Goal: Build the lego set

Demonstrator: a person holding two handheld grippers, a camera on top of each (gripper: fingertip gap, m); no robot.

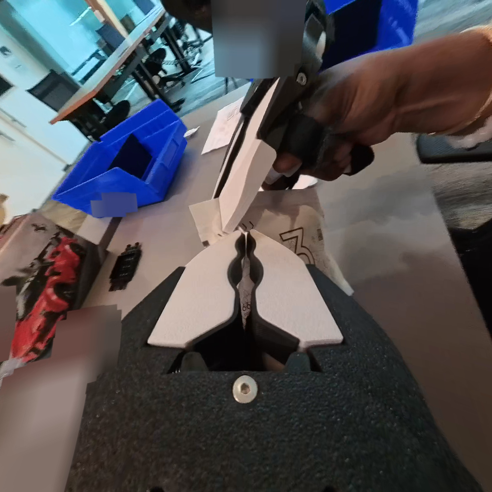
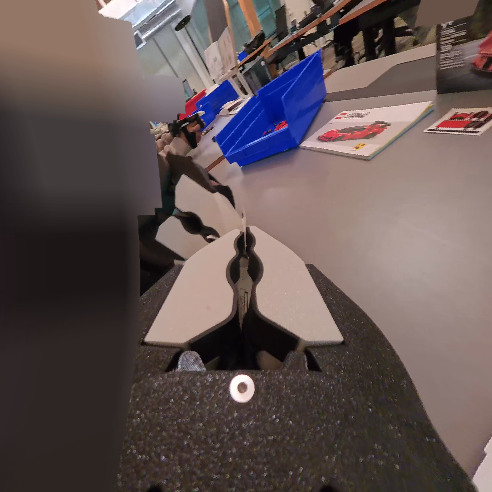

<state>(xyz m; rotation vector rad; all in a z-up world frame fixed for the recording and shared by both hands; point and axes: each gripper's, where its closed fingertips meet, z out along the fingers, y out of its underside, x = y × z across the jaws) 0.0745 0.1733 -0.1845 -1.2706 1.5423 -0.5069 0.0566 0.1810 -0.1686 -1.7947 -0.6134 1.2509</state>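
Both my grippers, left [image 1: 245,234] and right [image 2: 246,229], were clenched on one white paper bag [image 1: 300,226] above the grey table [image 2: 372,226], fingertips nearly touching, beside a blue bin [image 1: 127,165].

Grey table [image 2: 372,226] under my claws: blue bin [image 2: 279,119] ahead, booklet [image 2: 367,133] and sticker sheet [image 2: 460,121] ahead-right, small black part [image 1: 125,263] left.

Black textured tongs [image 1: 245,234] with white fingers [image 1: 210,287]
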